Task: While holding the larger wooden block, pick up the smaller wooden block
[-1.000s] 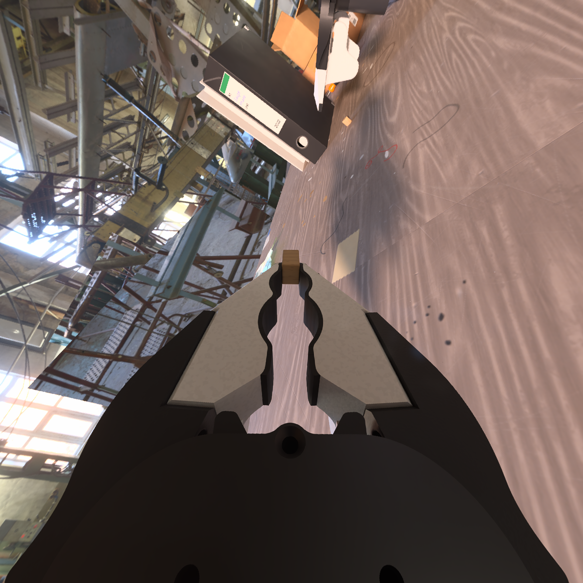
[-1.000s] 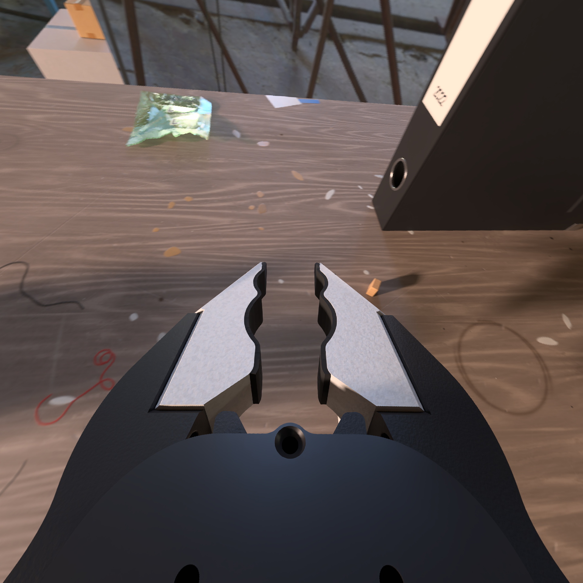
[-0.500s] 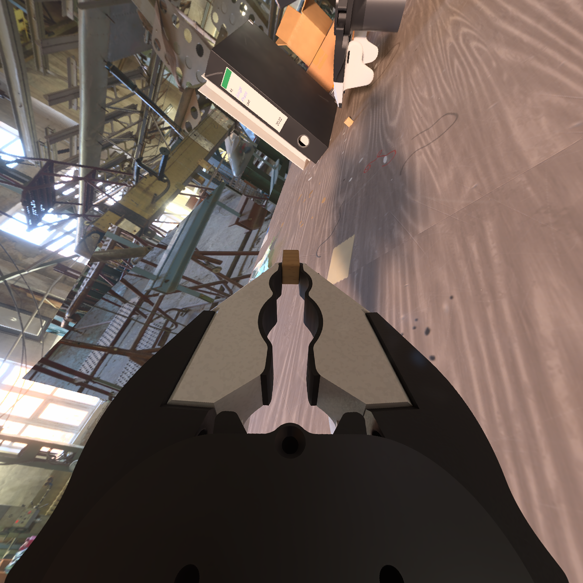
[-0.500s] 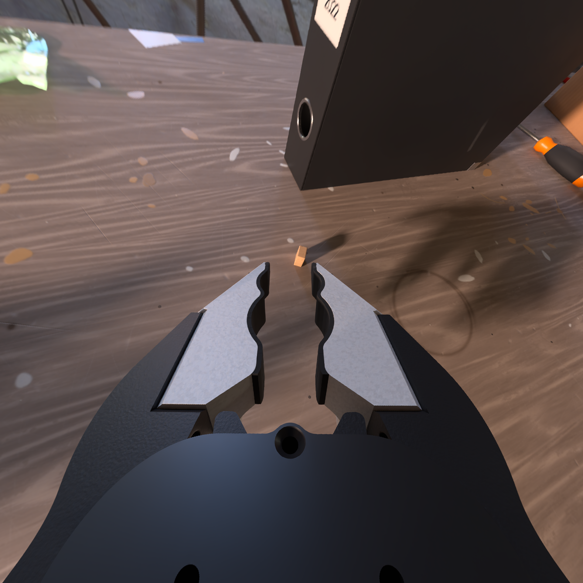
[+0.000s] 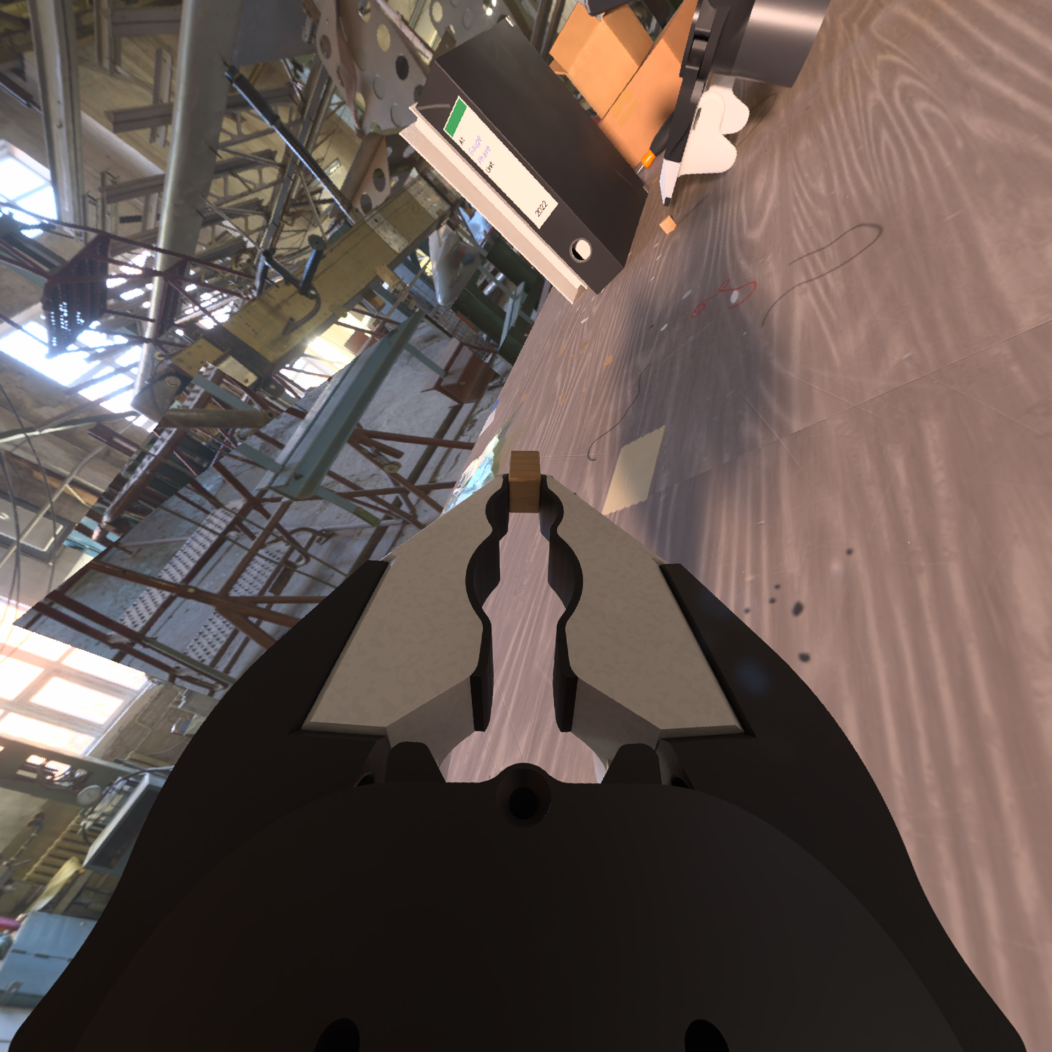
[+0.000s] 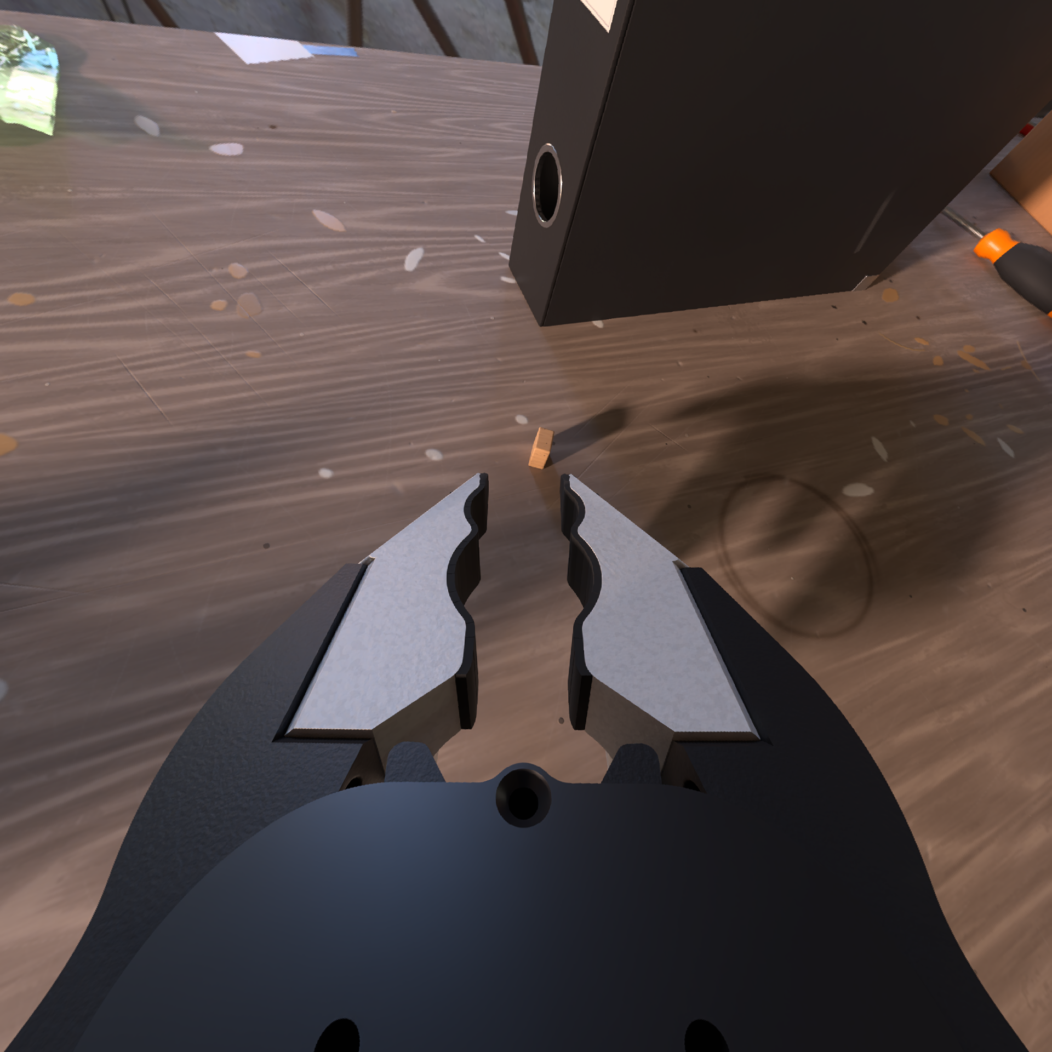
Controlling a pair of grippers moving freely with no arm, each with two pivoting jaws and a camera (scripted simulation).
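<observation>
Right wrist view, smaller wooden block (image 6: 540, 448) just beyond parted right gripper (image 6: 524, 484)

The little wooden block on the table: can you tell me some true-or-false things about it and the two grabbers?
1. The left gripper pinches the larger wooden block at its fingertips. True.
2. The right gripper is already holding the smaller wooden block. False: its jaws are open and empty, and the block lies on the table just beyond the tips.
3. The smaller wooden block leans against the black binder. False: bare table lies between them.
4. A screwdriver with an orange and black handle lies on the table to the right of the binder. True.
5. The smaller wooden block sits inside the dark ring mark. False: it is left of the ring.
</observation>
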